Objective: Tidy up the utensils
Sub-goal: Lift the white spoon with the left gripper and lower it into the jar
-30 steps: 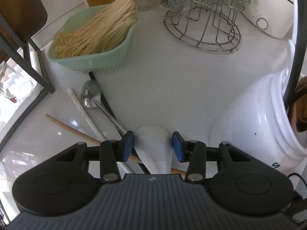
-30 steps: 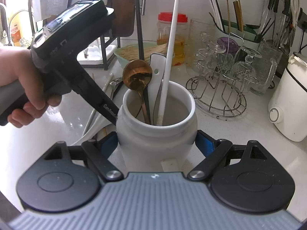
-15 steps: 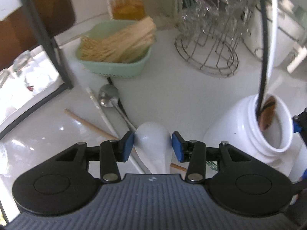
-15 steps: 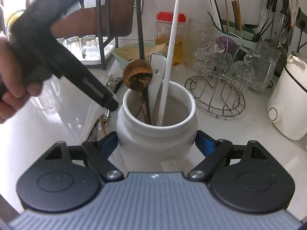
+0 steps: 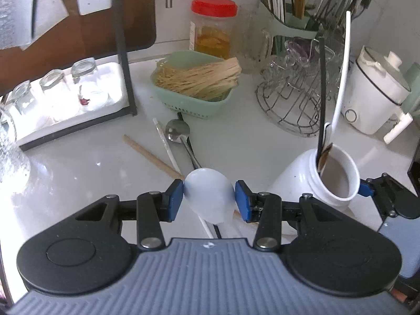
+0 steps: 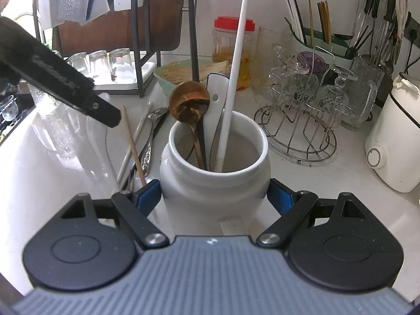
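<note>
My left gripper is shut on a white ceramic spoon and holds it raised above the counter, left of the jar. My right gripper is shut on the white ceramic jar, which also shows in the left wrist view. The jar holds a copper spoon, a white spoon handle, a white chopstick and a black stick. On the counter lie a steel spoon, a wooden chopstick and a white chopstick.
A green basket of sticks stands behind the loose utensils. A wire glass rack and a white cooker are to the right. A black-framed tray of glasses is at the left. A red-lidded jar stands at the back.
My left gripper has lifted the white spoon off the counter and tilted up, so the jar and back wall come into view. The right gripper and jar have stayed put.
</note>
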Action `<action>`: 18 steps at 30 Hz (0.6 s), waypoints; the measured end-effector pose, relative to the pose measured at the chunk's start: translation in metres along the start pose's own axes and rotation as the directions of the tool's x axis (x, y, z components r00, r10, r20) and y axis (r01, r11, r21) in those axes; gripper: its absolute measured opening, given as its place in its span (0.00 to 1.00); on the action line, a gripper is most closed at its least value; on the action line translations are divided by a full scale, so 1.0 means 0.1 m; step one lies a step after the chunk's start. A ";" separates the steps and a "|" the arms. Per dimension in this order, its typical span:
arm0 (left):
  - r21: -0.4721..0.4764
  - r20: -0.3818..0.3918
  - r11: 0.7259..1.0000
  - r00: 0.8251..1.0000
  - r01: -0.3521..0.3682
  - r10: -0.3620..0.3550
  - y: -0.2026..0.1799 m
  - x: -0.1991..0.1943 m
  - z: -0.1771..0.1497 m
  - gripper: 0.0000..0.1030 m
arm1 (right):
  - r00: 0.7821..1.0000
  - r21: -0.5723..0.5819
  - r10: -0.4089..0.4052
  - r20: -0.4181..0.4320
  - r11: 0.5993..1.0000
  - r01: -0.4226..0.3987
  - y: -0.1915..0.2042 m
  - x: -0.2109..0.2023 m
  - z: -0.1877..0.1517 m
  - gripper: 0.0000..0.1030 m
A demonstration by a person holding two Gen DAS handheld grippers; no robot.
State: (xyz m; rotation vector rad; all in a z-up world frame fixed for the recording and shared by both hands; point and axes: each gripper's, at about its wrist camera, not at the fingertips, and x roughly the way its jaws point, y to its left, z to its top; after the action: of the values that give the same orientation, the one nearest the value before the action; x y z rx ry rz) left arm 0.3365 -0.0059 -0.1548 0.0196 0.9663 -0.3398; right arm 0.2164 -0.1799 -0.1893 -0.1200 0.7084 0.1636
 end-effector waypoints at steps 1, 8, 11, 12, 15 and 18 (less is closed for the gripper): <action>-0.003 0.003 1.000 1.000 0.001 -0.001 0.00 -0.03 -0.02 0.48 | 1.000 0.001 -0.001 0.001 1.000 0.001 0.00 0.00 0.00 0.87; -0.010 0.020 1.000 1.000 0.002 -0.001 -0.02 -0.13 -0.07 0.47 | 1.000 -0.009 0.005 0.008 1.000 -0.005 0.02 0.02 0.01 0.87; 0.001 0.027 1.000 1.000 -0.001 0.001 -0.03 -0.18 -0.06 0.47 | 1.000 -0.014 0.008 0.011 1.000 -0.007 0.03 0.03 0.01 0.87; 0.005 0.030 1.000 1.000 -0.002 0.002 -0.04 -0.20 -0.06 0.47 | 1.000 -0.014 0.008 0.011 1.000 -0.008 0.03 0.03 0.02 0.87; 0.012 0.033 1.000 0.999 0.000 0.000 -0.05 -0.23 -0.03 0.47 | 1.000 -0.016 0.009 0.013 1.000 -0.009 0.04 0.04 0.02 0.87; 0.023 0.034 1.000 0.999 0.002 -0.003 -0.07 -0.29 0.00 0.47 | 1.000 -0.019 0.011 0.017 1.000 -0.011 0.05 0.05 0.02 0.87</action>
State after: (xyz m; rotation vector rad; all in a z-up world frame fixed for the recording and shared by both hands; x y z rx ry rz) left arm 0.3194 -0.0047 -0.1302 0.0335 0.9286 -0.3522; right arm 0.2202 -0.1743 -0.1914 -0.1330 0.6904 0.1822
